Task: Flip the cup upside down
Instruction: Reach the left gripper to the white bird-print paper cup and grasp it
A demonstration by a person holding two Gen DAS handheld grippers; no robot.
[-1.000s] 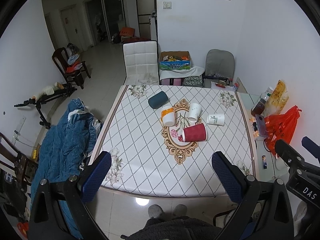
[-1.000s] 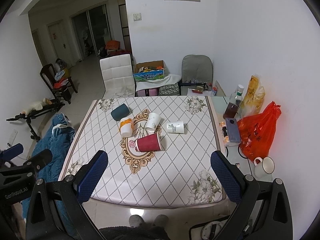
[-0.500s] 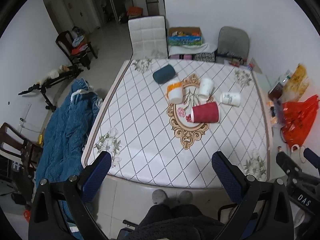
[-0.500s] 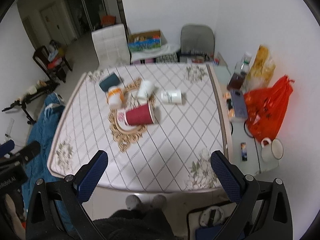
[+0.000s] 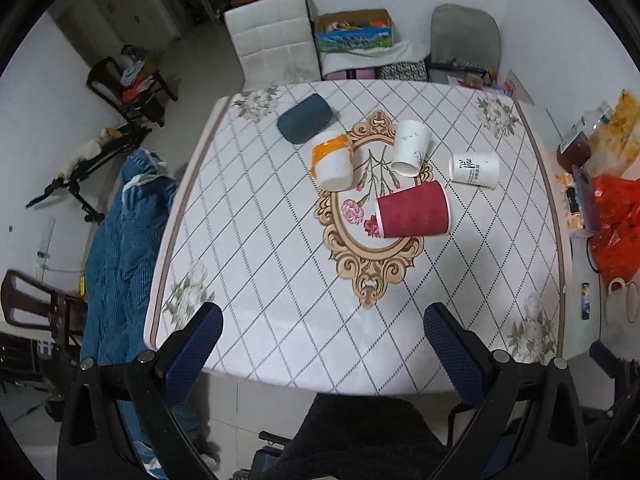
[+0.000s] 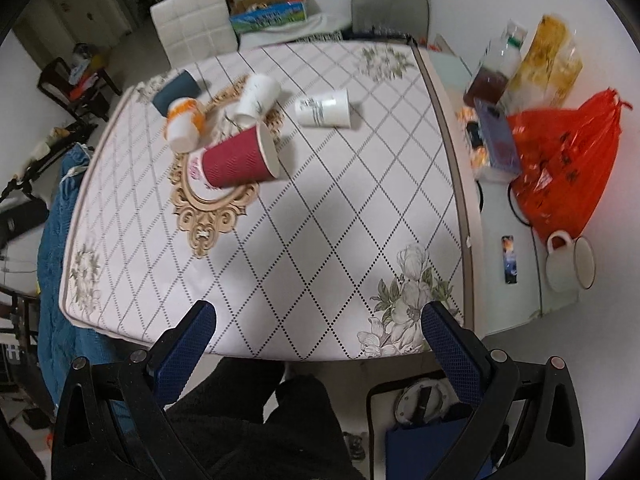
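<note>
Left wrist view: closer over the table (image 5: 256, 264) than a second ago, the far wall gone from the top and the patterned cloth filling most of the picture, which reads as an approach under way with no cup touched yet. Left gripper (image 5: 322, 330) at the near edge, jaws spread wide, nothing between them. Five cups lying on their sides around the gold medallion, none upside down: red cup (image 5: 412, 210) nearest and just right of centre, mouth to the right; orange-and-white cup (image 5: 332, 160) to its far left; plain white cup (image 5: 411, 148) beyond; printed white cup (image 5: 474, 169) to the right; dark blue cup (image 5: 306, 124) farthest, at the left. Nothing to be seen inside any of them. Right wrist view: likewise nearer and tipped lower than before, slightly blurred, so probably in motion. Right gripper (image 6: 318, 320) above the near right part of the table, jaws wide apart and empty. Red cup (image 6: 239, 162) at far left, pale open mouth facing right, inside apparently empty. Off the table's right edge, an orange bag (image 6: 568, 164) bulging with unseen contents, a bottle (image 6: 494, 66) partly filled with dark liquid, and a white mug (image 6: 570, 264) whose inside cannot be made out. At the far side, an open box (image 6: 270, 12) with colourful things in it. Likely first pick: the red cup, the closest.
</note>
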